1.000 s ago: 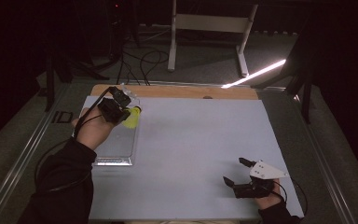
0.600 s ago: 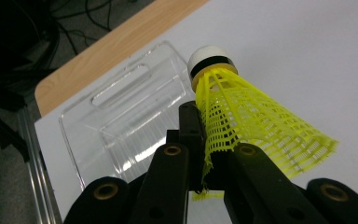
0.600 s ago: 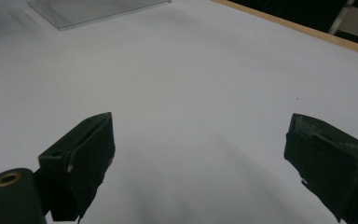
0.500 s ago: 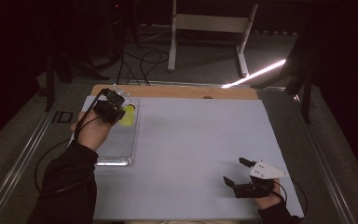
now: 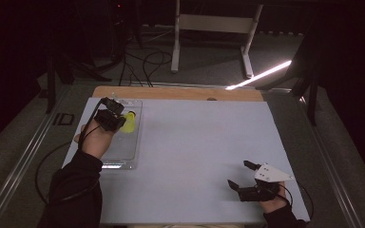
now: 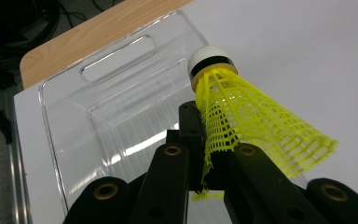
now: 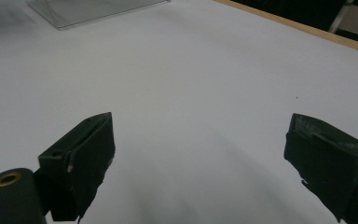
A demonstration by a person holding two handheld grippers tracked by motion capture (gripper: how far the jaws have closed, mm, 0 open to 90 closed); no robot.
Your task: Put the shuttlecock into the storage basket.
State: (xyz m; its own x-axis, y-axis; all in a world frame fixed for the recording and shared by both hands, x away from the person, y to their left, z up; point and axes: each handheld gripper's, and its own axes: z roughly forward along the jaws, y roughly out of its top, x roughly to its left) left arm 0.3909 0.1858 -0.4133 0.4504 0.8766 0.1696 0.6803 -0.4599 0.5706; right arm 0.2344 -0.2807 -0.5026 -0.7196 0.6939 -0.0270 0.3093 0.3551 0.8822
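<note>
Left claw pinching yellow shuttlecock, above clear tray

L tongs clamped; R tongs spread wide.

**Surroundings, non-task items**

White table top with a wooden strip along its far edge. Behind it, a white metal stand on grey floor, loose black cables near it, bright light streak at right
</note>
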